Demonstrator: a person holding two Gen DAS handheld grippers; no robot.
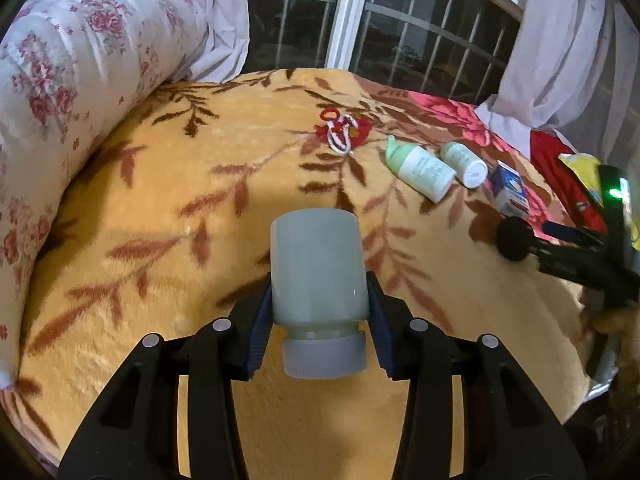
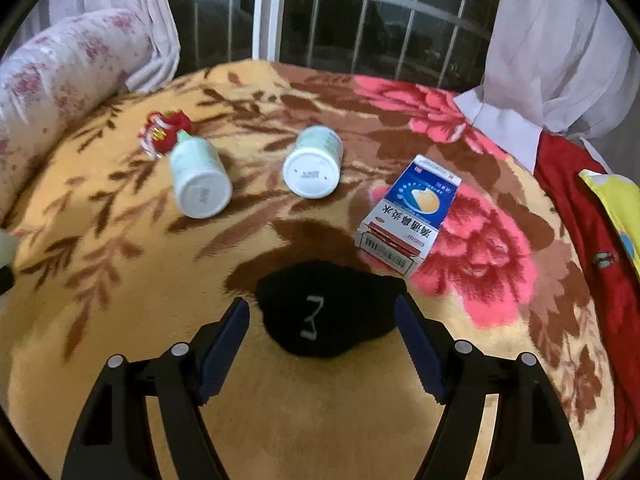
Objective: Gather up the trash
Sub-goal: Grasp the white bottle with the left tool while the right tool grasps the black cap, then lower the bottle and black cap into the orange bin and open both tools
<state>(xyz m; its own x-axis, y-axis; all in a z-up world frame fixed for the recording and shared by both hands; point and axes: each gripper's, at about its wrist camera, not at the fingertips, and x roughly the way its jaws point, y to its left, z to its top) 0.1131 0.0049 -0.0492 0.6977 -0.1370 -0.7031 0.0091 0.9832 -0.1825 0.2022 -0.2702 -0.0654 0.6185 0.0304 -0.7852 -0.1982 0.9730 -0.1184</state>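
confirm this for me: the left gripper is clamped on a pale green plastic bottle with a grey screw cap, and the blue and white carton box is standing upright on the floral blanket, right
Not quite. The blue and white carton box is lying flat on the floral blanket, not upright, as the right wrist view shows. The rest holds: the left gripper is clamped on the pale green plastic bottle with a grey screw cap.

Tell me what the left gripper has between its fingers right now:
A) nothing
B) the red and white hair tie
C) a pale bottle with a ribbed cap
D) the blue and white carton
C: in the left wrist view the left gripper has its blue pads pressed on both sides of a pale bottle, cap toward the camera, while the carton and hair tie lie apart on the blanket.
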